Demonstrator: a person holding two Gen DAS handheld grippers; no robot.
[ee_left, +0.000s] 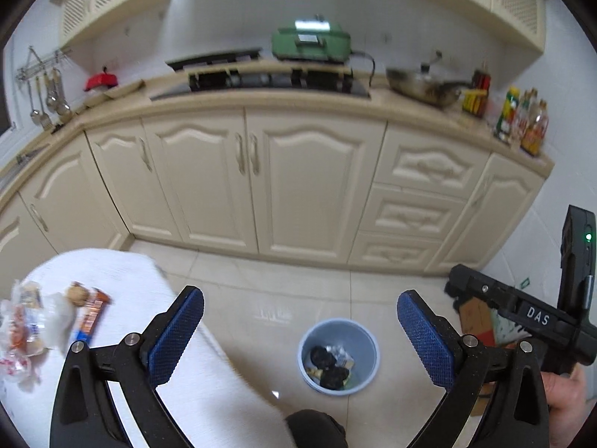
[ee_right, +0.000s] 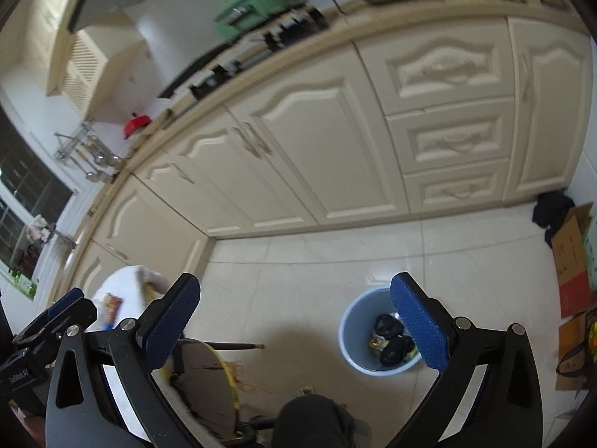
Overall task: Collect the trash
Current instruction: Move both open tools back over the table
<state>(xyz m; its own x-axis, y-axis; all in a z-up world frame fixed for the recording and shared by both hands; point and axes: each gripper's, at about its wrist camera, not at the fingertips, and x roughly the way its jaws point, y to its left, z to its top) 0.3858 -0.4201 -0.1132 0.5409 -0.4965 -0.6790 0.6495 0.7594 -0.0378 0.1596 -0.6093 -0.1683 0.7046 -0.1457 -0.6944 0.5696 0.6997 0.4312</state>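
Both the left gripper (ee_left: 300, 332) & right gripper (ee_right: 294, 321) gape empty above the round pale-blue plastic bin (ee_left: 337, 354), prob. just-dropped trash inside; more wrappers (ee_left: 89, 315) left on white table (ee_left: 123, 272).

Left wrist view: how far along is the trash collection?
Done: the round blue plastic bin on the floor already holds dark crumpled trash and wrappers. In hand: nothing; the left gripper and right gripper both stand open and empty. Left: a pile of snack wrappers lies on the white cloth-covered table.
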